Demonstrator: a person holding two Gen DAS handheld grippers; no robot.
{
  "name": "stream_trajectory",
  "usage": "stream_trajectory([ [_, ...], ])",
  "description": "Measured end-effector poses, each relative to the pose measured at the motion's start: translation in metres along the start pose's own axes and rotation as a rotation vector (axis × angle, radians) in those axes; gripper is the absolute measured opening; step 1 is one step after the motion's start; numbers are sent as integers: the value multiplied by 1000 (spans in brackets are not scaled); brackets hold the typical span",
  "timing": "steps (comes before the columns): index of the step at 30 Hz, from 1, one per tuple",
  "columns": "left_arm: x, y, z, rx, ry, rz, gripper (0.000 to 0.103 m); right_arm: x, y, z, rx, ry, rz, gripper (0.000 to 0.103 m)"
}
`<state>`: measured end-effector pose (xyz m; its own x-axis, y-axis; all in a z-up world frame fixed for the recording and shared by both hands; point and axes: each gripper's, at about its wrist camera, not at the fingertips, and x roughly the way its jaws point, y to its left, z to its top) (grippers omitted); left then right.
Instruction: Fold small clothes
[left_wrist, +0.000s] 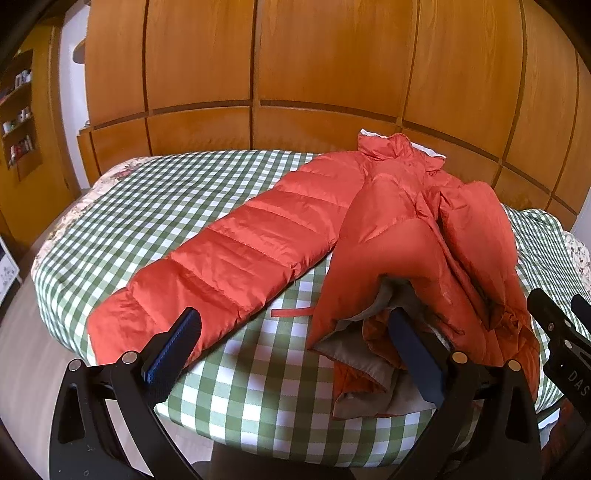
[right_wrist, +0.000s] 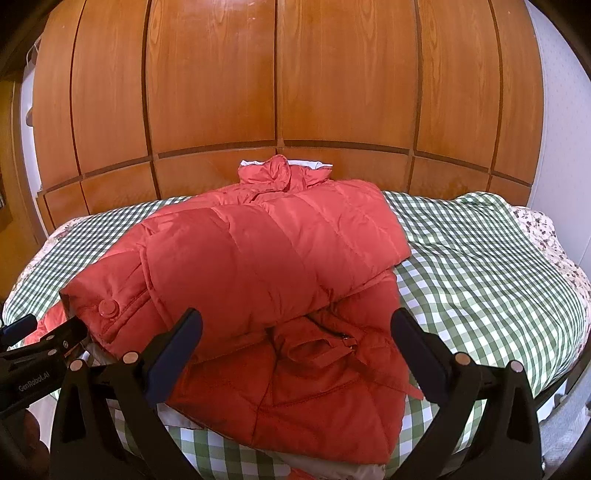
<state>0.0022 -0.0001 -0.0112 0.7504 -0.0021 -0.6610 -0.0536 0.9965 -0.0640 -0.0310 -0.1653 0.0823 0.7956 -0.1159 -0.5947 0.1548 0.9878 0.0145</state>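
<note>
An orange-red puffer jacket (left_wrist: 402, 206) lies on the green checked tablecloth (left_wrist: 258, 387). Its one sleeve (left_wrist: 229, 251) stretches out flat toward the near left. The body is bunched at the right, grey lining showing at the hem. My left gripper (left_wrist: 295, 325) is open at the near table edge, its right finger (left_wrist: 413, 354) against the hem. In the right wrist view the jacket (right_wrist: 258, 258) has the other sleeve folded across the body. My right gripper (right_wrist: 295, 332) is open just above the jacket's lower part, holding nothing.
A wooden panelled wardrobe (left_wrist: 295, 74) stands close behind the table. The round table's edge (right_wrist: 535, 350) curves off at right. A shelf with small items (left_wrist: 18, 110) is at far left. The left gripper's body (right_wrist: 33, 354) shows at the left of the right wrist view.
</note>
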Motion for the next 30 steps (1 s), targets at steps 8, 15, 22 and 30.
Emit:
stream_trajectory([
  [8,2,1,-2,2,7,-1,100,1,-1,-1,1,-1,1,101],
  [15,2,1,-1,2,12,-2,100,0,-1,0,2,-4,-1,101],
  [22,4,0,0,2,29,-6,100,0,-4,0,22,-3,-5,101],
  [30,7,0,1,4,33,-6,100,-1,-2,0,11,-3,0,101],
])
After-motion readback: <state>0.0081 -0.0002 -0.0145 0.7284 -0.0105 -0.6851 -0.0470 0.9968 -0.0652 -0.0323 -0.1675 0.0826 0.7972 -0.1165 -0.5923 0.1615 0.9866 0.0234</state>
